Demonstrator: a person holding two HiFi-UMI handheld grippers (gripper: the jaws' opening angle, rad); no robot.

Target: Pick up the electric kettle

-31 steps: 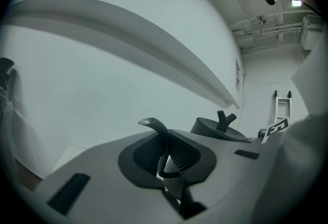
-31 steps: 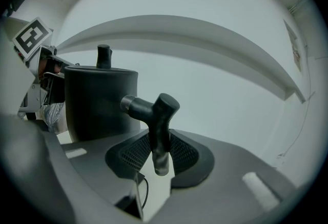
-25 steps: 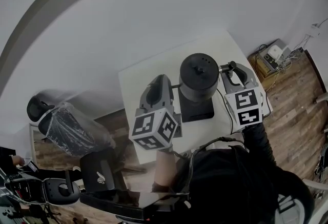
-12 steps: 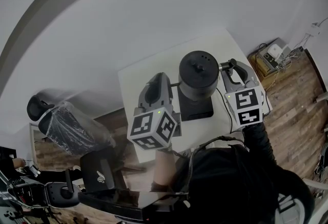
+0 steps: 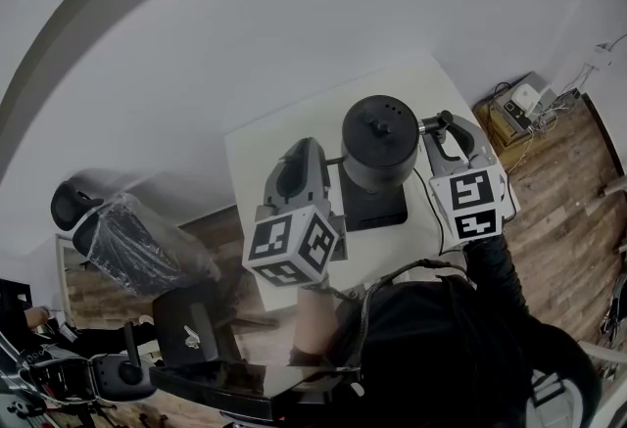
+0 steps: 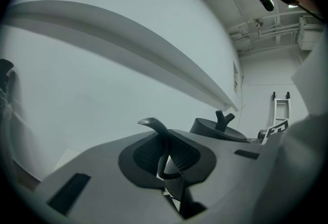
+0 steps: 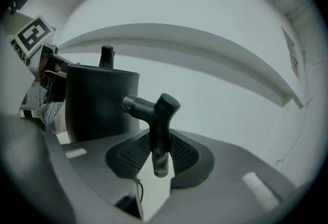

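Observation:
A black electric kettle (image 5: pixel 380 144) stands on its dark base (image 5: pixel 377 211) on a small white table (image 5: pixel 284 137). My left gripper (image 5: pixel 308 154) is at the kettle's left side. In the left gripper view its jaws (image 6: pixel 166 159) are nearly together around the thin curved spout (image 6: pixel 154 126), with the lid and its knob (image 6: pixel 219 128) beyond. My right gripper (image 5: pixel 443 125) is at the kettle's right side. The right gripper view has the kettle body (image 7: pixel 102 102) at the left and the T-shaped handle (image 7: pixel 160 125) clamped upright between the pads (image 7: pixel 134 152).
The table is narrow, with its edges close on every side of the kettle. A cable (image 5: pixel 423 193) runs over the table by the base. A plastic-wrapped chair (image 5: pixel 137 245) stands at the left, and boxes and cords (image 5: pixel 519 108) lie on the wooden floor at the right.

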